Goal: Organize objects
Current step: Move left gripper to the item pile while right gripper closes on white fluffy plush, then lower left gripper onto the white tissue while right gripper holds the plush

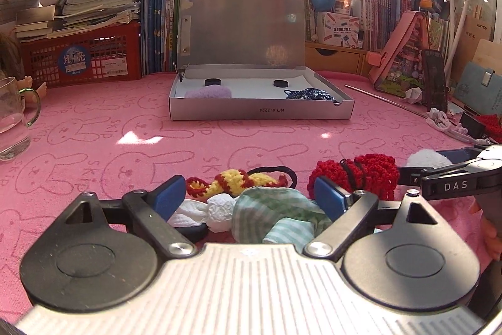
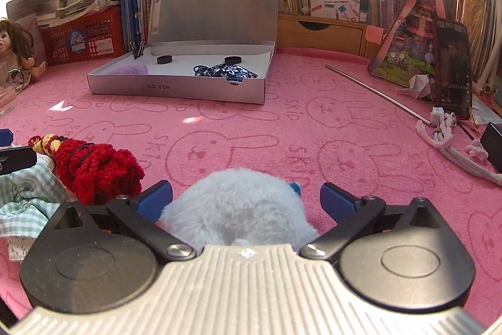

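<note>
Right wrist: my right tool (image 2: 246,198) spread around the fluffy ball (image 2: 235,206), soft, light, squeeze its middle; left tool (image 1: 248,197) spread over the green cloth (image 1: 276,209).

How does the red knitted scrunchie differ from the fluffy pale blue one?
The red knitted scrunchie is chunky crochet yarn; the fluffy pale blue scrunchie is soft fur. The red one lies outside either gripper's fingers; the blue one sits between the open fingers of the right gripper. Both rest on the pink cloth, outside the silver box.
</note>
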`<action>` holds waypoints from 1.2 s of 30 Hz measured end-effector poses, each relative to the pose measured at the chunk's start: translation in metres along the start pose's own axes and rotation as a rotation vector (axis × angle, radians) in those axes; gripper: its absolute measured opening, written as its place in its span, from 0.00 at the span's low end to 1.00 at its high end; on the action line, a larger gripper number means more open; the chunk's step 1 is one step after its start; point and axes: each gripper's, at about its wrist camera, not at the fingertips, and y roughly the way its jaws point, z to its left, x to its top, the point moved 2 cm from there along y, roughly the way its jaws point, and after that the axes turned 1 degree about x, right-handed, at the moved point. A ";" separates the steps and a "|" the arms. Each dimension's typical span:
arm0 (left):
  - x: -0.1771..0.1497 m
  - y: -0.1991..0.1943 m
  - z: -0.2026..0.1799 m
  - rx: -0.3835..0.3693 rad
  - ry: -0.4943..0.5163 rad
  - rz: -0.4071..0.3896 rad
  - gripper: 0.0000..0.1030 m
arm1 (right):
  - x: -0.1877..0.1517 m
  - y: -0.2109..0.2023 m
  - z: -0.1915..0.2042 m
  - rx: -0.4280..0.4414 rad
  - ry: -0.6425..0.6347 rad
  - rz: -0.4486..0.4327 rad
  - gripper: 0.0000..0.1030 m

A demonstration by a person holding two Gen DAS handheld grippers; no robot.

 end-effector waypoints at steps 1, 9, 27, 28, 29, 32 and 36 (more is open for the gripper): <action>0.000 -0.002 0.000 -0.001 -0.003 -0.005 0.90 | 0.000 0.000 0.000 -0.001 0.001 0.002 1.00; -0.002 -0.010 0.002 0.038 -0.015 -0.021 0.91 | -0.001 0.008 0.006 -0.014 -0.028 0.039 1.00; -0.014 -0.003 0.027 0.183 -0.010 0.027 0.86 | -0.002 0.010 0.007 -0.017 -0.033 0.054 1.00; -0.015 -0.002 0.024 0.181 -0.004 0.028 0.85 | -0.002 0.010 0.008 -0.017 -0.033 0.054 1.00; -0.015 -0.001 0.022 0.177 -0.002 0.029 0.82 | -0.002 0.010 0.007 -0.017 -0.033 0.054 1.00; -0.014 0.001 0.017 0.160 0.006 0.024 0.70 | -0.002 0.010 0.007 -0.017 -0.033 0.054 1.00; -0.012 0.002 0.008 0.143 0.047 0.013 0.58 | -0.002 0.010 0.007 -0.016 -0.032 0.054 1.00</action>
